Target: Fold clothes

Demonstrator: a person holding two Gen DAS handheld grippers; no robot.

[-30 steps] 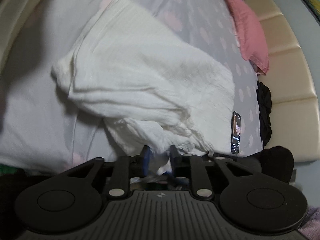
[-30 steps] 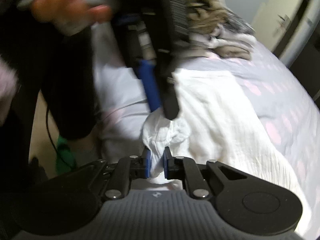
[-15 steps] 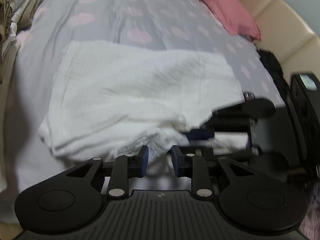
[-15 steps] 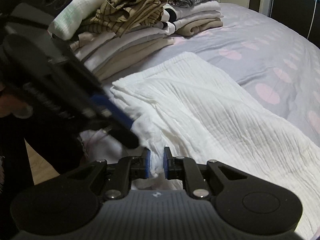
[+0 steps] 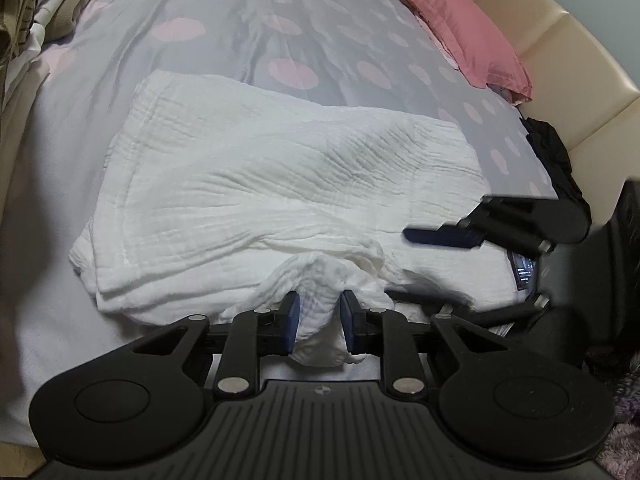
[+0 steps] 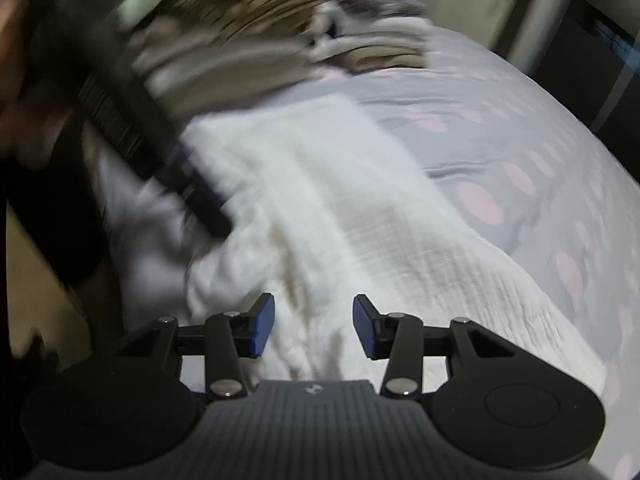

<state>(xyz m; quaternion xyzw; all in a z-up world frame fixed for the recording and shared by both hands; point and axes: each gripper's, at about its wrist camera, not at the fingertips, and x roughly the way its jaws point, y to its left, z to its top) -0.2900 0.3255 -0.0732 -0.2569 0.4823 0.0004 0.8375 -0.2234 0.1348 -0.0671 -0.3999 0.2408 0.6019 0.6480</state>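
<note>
White crinkled cotton cloth (image 5: 280, 184) lies folded at frame centre. Left hand-held gripper (image 5: 319, 312) pinches its bunched edge. Right hand-held gripper (image 6: 313, 326) has just been opening, released above it.

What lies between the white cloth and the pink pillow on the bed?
Only bare bedspread, grey with pink dots, lies between the white cloth and the pink pillow. The left wrist view shows this.
</note>
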